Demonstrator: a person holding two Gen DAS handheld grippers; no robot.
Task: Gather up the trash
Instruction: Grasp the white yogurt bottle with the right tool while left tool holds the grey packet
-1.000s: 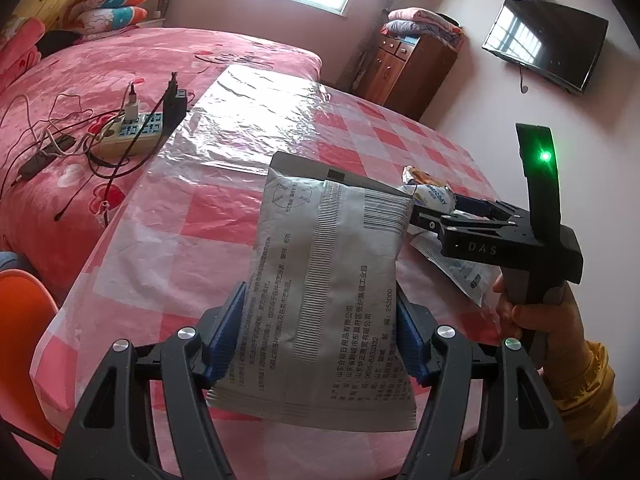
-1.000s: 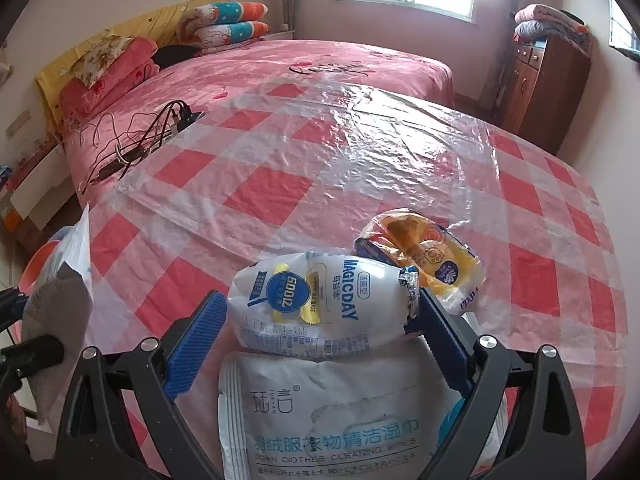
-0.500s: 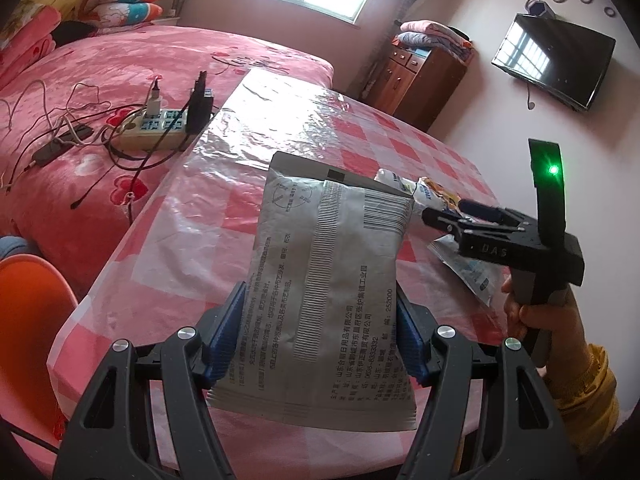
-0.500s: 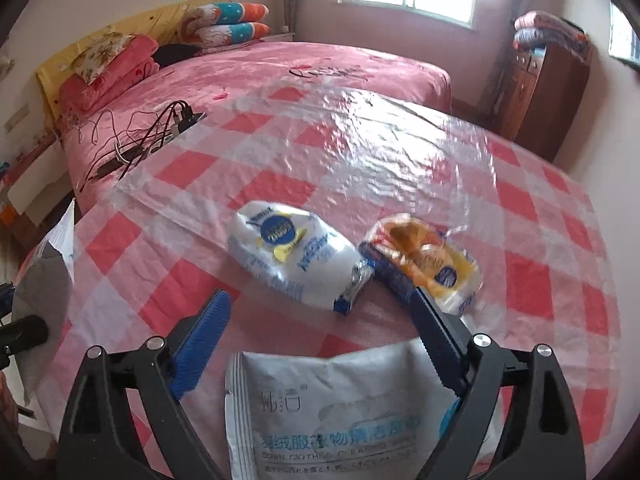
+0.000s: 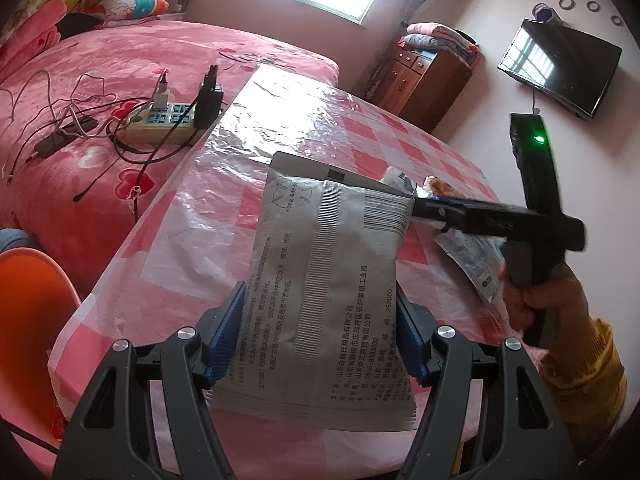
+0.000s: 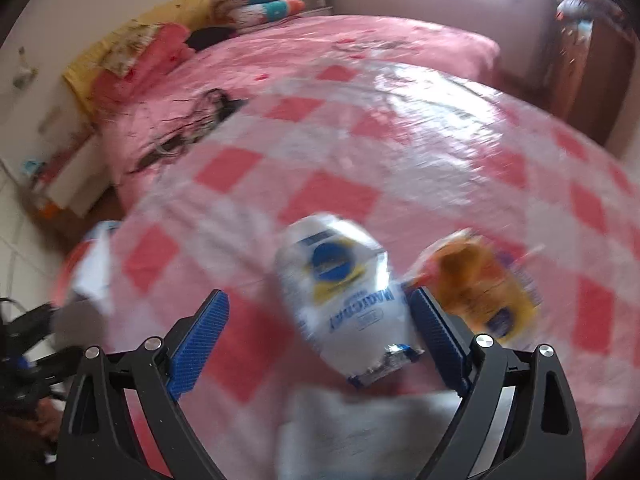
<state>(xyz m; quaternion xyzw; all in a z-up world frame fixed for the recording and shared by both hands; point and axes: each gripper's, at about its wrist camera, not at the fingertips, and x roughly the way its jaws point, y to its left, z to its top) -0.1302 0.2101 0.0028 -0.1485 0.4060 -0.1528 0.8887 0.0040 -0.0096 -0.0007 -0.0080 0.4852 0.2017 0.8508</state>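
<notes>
My left gripper (image 5: 316, 336) is shut on a grey printed pouch (image 5: 328, 280) and holds it upright above the near edge of the checked table (image 5: 224, 200). My right gripper (image 6: 320, 332) is open over the table; its view is blurred. A white and blue snack bag (image 6: 344, 292) lies between its fingers, against the right one. An orange wrapper (image 6: 484, 284) lies just right of that finger. A white wipes pack (image 6: 360, 428) lies under the gripper. The right gripper (image 5: 424, 208) also shows in the left wrist view, with the wipes pack (image 5: 476, 264) beneath it.
A pink bed (image 5: 100, 80) stands left of the table with a power strip (image 5: 164, 124) and tangled cables. An orange chair (image 5: 28, 312) is at the near left. A wooden cabinet (image 5: 424, 76) and a wall TV (image 5: 560, 68) are beyond the table.
My right gripper opened and let go of the white and blue snack bag, which now lies on the table. It has since moved fast, blurring its view. The left gripper keeps its pouch.
</notes>
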